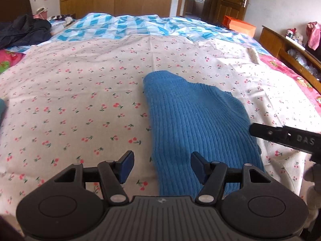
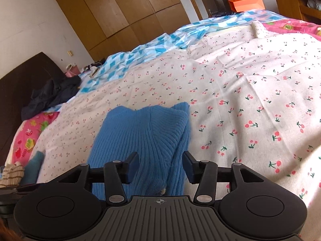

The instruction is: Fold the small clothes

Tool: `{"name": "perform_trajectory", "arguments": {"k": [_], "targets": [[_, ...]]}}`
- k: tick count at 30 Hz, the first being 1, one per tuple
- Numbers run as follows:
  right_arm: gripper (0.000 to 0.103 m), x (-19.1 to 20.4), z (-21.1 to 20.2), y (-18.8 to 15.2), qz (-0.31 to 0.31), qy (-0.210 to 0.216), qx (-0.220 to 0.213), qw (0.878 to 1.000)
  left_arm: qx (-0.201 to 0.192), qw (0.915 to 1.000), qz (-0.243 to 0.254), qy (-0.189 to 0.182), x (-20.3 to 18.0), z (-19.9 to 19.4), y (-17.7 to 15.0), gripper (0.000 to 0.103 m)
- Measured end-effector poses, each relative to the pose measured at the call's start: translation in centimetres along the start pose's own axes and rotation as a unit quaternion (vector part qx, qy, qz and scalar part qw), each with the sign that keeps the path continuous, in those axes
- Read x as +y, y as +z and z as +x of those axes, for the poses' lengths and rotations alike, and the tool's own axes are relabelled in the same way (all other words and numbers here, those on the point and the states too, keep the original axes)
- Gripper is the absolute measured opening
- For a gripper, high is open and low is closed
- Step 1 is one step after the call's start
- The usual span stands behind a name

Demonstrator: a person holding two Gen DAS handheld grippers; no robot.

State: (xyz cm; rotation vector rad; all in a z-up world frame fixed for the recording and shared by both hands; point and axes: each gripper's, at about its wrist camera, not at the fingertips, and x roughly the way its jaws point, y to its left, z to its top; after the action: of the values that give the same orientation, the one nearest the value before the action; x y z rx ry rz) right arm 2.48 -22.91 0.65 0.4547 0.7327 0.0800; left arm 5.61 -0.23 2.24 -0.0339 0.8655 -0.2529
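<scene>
A small blue ribbed knit sweater lies partly folded on the cherry-print sheet. My left gripper is open and empty, its fingers straddling the sweater's near left edge. In the right wrist view the sweater lies straight ahead, and my right gripper is open with its fingers either side of the sweater's near end, not closed on it. The right gripper's body shows at the right edge of the left wrist view.
A blue checked quilt lies at the far end of the bed. Dark clothes lie far left. An orange box and a wooden shelf stand on the right. A teal item and a striped cloth lie at the left.
</scene>
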Motion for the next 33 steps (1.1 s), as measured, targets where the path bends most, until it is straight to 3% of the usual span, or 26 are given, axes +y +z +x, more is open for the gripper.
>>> {"name": "perform_trajectory", "arguments": {"k": [8, 17, 27, 30, 33], "targets": [[0.056, -3.2, 4.1, 0.3, 0.076, 0.048, 0.051, 0.995, 0.015, 0.9979, -0.01, -0.063, 0.9, 3.2, 1.1, 0.072], [0.059, -6.2, 4.7, 1.3, 0.137, 0.108, 0.063, 0.983, 0.024, 0.9917, -0.049, -0.116, 2.5, 5.1, 1.9, 0.078], [0.061, -6.2, 8.3, 1.6, 0.147, 0.15, 0.101, 0.973, 0.053, 0.9849, -0.068, -0.15, 2.5, 8.0, 2.8, 0.085], [0.05, -6.6, 8.5, 1.8, 0.163, 0.157, 0.107, 0.968, 0.07, 0.9814, -0.077, -0.162, 2.6, 9.2, 2.9, 0.089], [0.038, -7.2, 8.2, 1.4, 0.188, 0.176, 0.114, 0.96, 0.075, 0.9778, -0.09, -0.174, 2.5, 8.7, 2.6, 0.078]]}}
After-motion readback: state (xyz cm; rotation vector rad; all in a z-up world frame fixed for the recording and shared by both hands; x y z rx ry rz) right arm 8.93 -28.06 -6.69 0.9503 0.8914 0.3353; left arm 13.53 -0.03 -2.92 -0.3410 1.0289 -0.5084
